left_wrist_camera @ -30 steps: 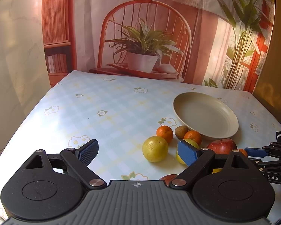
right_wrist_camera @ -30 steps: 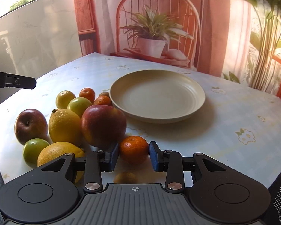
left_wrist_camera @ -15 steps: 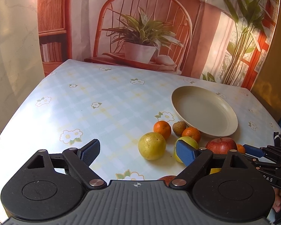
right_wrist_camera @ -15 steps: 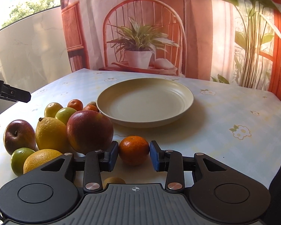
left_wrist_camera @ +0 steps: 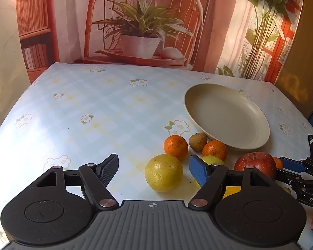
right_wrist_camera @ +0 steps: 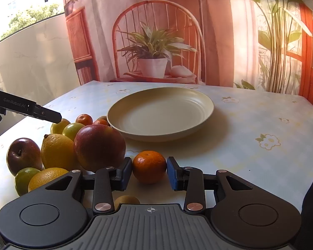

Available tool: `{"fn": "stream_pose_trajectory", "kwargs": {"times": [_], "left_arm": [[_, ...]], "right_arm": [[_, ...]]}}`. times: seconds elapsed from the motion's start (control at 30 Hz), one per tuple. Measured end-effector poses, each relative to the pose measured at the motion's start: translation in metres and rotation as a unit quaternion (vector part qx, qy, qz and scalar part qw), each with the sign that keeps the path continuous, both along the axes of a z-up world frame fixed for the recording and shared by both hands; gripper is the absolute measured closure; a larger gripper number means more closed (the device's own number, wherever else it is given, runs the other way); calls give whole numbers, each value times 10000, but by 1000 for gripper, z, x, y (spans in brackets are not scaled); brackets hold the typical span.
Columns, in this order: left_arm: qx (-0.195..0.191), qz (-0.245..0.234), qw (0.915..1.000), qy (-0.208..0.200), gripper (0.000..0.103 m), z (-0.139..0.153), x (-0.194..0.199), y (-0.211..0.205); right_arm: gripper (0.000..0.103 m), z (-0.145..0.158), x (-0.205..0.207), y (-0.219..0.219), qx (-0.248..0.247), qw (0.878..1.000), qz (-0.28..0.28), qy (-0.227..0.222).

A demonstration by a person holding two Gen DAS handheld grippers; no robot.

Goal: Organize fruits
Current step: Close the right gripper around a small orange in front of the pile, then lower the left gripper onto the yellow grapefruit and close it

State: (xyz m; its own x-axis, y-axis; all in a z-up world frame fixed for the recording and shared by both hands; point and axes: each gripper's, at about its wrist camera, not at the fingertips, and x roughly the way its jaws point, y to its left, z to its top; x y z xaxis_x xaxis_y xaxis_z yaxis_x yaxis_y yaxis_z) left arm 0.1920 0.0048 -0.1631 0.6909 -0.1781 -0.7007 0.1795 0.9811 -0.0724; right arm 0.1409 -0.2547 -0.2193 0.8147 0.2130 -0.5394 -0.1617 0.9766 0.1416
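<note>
Right jaws bracket a mandarin; plate empty.

I see the right gripper with jaws apart, a mandarin centred between the pads in the lower middle of the right wrist view, not clearly clamped. The plate lies straight ahead, upper centre. My left gripper hangs wide apart beside a yellow citrus; I judge the right hand nearer.

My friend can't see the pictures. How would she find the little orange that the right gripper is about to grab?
Find the big cream plate on the flowered tablecloth. In front of it sits a small mandarin, alone between the right gripper's blue pads. Unlike the fruit heaped beside the red apple, it stands apart and is plain bright orange.
</note>
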Motion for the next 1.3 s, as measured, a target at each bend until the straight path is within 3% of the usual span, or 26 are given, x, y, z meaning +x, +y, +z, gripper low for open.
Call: {"fn": "stream_pose_trajectory", "kwargs": {"times": [0.17,0.37,0.47,0.57,0.83,1.1,1.3], "left_arm": [[10,-26,9999,125,34,-9,10,-2],[-23,-102,9996,279,34,-21,16,-2],[-10,-64,9994,337,29,-24,18,-1],[141,68,9994,321,18,-25,20,-2],[257,-8,9995,175,17,-25,19,-4],[748,-132,9968,-234,17,-23,9,-17],[531,-107,9985,-115,17,-23,12,-12]], "right_arm": [[69,-1,1,-1,53,10000,-11,14],[69,-2,3,-3,96,10000,-9,22],[69,-3,3,-3,111,9999,-11,22],[69,-3,3,-3,109,9999,-13,21],[69,-4,3,-3,107,9999,-14,21],[69,-4,3,-3,108,9999,-13,21],[69,-4,3,-3,112,9999,-14,23]]}}
